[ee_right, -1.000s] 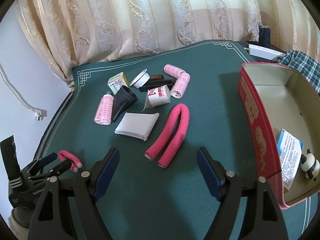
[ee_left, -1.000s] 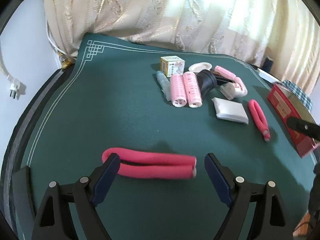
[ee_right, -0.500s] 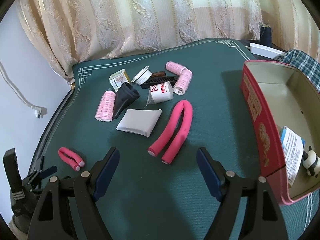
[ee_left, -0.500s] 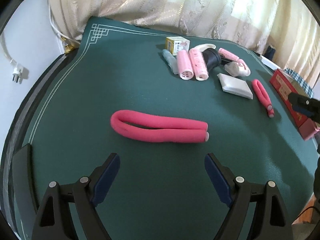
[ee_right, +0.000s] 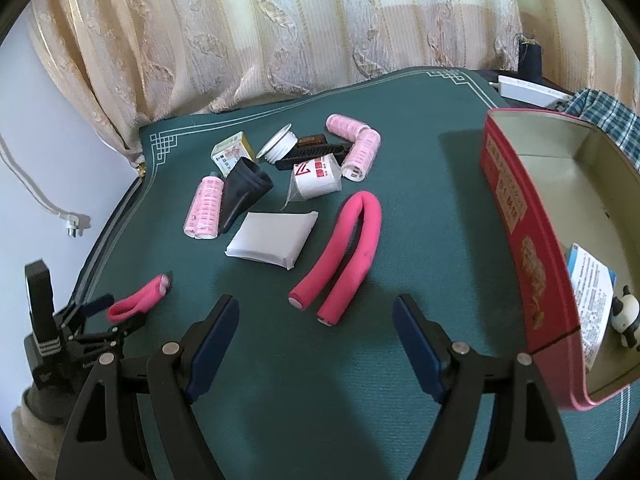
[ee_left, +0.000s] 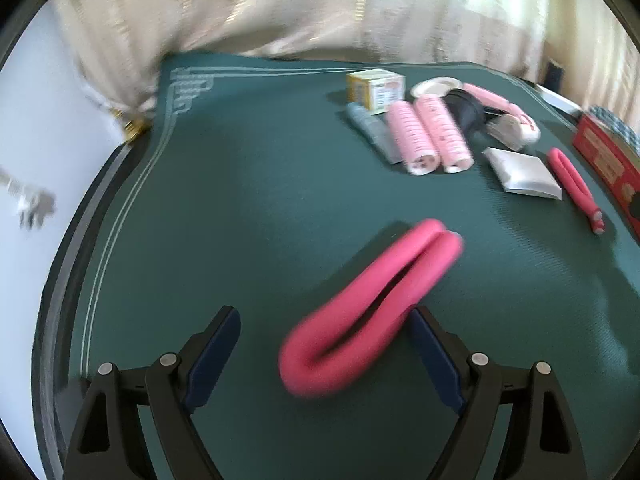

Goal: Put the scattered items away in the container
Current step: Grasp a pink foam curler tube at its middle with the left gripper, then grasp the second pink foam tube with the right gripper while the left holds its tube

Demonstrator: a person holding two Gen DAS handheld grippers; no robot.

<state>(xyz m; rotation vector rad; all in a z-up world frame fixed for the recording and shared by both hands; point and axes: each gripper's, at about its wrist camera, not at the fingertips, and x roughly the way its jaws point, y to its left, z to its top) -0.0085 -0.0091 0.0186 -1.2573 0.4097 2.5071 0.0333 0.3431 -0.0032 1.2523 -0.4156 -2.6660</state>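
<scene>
A bent pink foam roller lies slantwise on the green table mat. Its bend sits between the fingers of my open left gripper, and its side is close against the right pad; the picture is blurred. A second bent pink foam roller lies just ahead of my open right gripper, which holds nothing. The red tin container stands at the right, with a leaflet and a small panda figure inside. The right wrist view shows my left gripper at the first roller.
Mid-table lie pink hair rollers, a black cone, a white packet, a white cup, a black comb, a white lid and a yellow box. Curtains hang behind. A checked cloth lies behind the tin.
My left gripper drew back from the first foam roller, then came in again. The roller, crosswise before, now lies slantwise with its bend between the fingers. The right gripper has hardly moved.
</scene>
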